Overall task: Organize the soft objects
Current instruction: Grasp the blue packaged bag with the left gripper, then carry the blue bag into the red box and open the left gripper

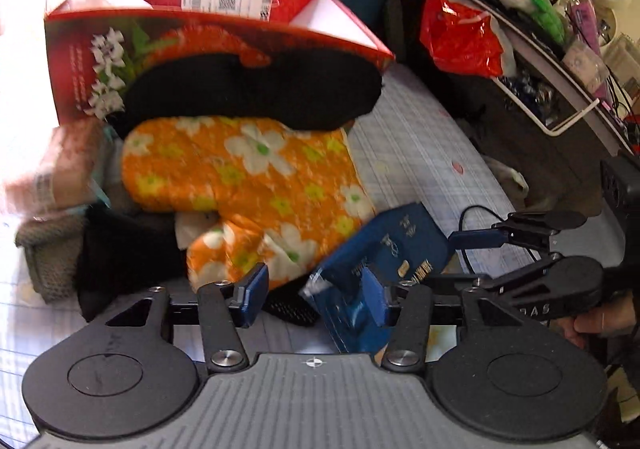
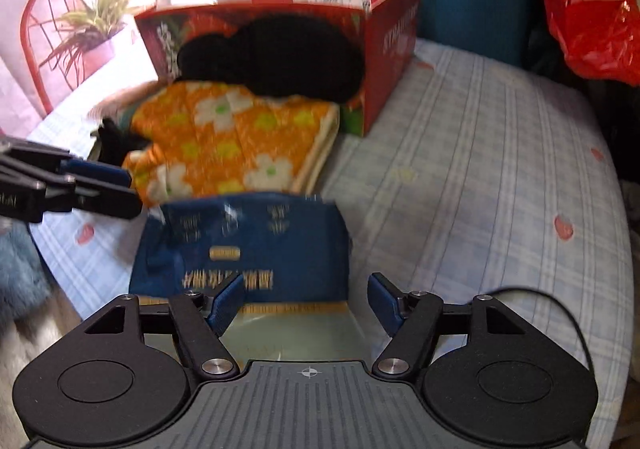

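At nine o'clock in my left view sits a pinkish pack [image 1: 68, 165] over a grey knit piece [image 1: 48, 249], blurred, so I leave them. Sweeping right, the orange flowered mitt [image 1: 248, 185] sprawls across the middle with a black cloth [image 1: 256, 93] at its twelve o'clock, leaning on the red carton [image 1: 208, 29]. My left gripper [image 1: 314, 295] hangs at six o'clock with jaws spread, nothing pinched; the mitt's thumb lies just past the left pad, the blue packet [image 1: 384, 249] beside the right pad. Further right, at three o'clock, my right gripper [image 2: 306, 301] comes in, jaws apart and empty, with the blue packet [image 2: 244, 245] lying on the striped sheet [image 2: 480, 177] straight ahead at twelve o'clock, its clear near edge between the pads but not squeezed. I judge the packet is my pick, the carton [image 2: 392, 41] its likely home. To do it well I want the right pads low, biting the near hem squarely, not the slippery film alone. The left should stay clear of the mitt [image 2: 240, 141] so nothing drags along.
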`<state>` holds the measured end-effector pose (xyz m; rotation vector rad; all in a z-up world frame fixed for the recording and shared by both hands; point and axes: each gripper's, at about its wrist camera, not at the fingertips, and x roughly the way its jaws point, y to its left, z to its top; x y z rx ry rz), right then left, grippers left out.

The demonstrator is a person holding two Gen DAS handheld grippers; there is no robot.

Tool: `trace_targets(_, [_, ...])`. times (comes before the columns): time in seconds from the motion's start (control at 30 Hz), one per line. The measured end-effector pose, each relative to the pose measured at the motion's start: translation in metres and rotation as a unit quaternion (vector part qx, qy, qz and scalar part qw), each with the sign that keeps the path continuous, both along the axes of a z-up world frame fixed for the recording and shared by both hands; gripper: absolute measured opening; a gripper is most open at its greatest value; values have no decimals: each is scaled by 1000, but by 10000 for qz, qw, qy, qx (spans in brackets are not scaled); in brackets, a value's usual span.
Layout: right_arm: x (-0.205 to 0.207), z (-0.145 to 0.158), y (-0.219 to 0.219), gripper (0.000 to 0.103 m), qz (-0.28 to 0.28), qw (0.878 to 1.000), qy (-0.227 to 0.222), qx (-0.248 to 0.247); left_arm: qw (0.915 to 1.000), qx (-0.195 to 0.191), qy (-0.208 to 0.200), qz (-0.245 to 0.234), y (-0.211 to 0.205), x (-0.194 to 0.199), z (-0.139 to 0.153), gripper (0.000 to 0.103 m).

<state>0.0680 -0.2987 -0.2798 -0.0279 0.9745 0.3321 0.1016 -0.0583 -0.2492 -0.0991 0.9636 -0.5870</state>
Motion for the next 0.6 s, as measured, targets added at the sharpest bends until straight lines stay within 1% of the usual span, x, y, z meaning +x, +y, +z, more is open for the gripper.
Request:
trace_targets(0.13, [-5, -14, 2, 70, 34, 9998, 191, 96, 9997, 19, 198, -104, -5, -2, -10, 50])
trace_targets(0.2, [-6, -18, 6, 70, 49, 9996, 215, 176, 9994, 37, 314, -128, -8, -1, -17, 50])
trace_targets(0.37, [-5, -20, 16, 59, 14, 9991, 159, 402, 9986, 3, 517, -88, -5, -1, -28, 47])
trace_targets(0.5, [-3, -20, 25, 54, -140, 9983, 154, 537, 9985, -21, 551, 36, -5, 1, -32, 46])
trace_targets(0.6, [0, -21, 29, 50, -280, 9968, 193, 729, 9984, -42, 528, 186, 0, 3, -29, 46])
